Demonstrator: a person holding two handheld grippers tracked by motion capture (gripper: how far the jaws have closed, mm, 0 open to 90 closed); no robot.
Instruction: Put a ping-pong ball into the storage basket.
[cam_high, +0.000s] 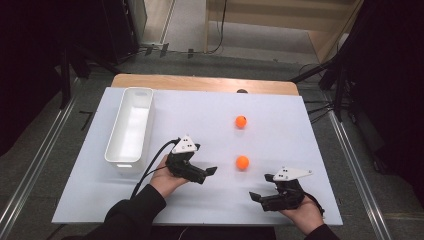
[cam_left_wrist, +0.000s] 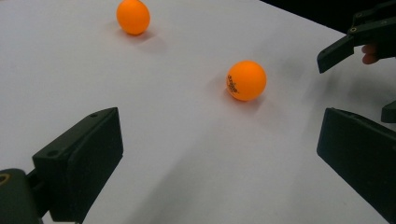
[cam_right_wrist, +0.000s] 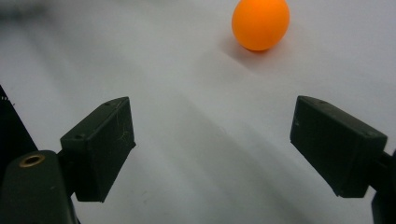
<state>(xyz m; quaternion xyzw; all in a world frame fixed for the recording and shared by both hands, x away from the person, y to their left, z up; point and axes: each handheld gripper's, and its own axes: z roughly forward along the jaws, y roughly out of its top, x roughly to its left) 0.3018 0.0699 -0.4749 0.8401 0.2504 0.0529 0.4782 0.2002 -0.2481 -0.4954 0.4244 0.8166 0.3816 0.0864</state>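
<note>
Both tools empty w/ jaws spread; near orange ball (cam_high: 242, 162) sits on white sheet (cam_high: 210, 130) btwn left gripper (cam_high: 209, 173) & right gripper (cam_high: 261, 187), so recommend left approach low, centre ball btwn jaws, close gently to avoid roll-off.

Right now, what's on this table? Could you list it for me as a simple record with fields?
Surface: white table
Near ball: orange, between the two grippers, untouched
Far ball: orange, farther back
Bin: white, long, at the left, looks empty
Left gripper: jaws open, holding nothing
Right gripper: jaws open, holding nothing
</note>
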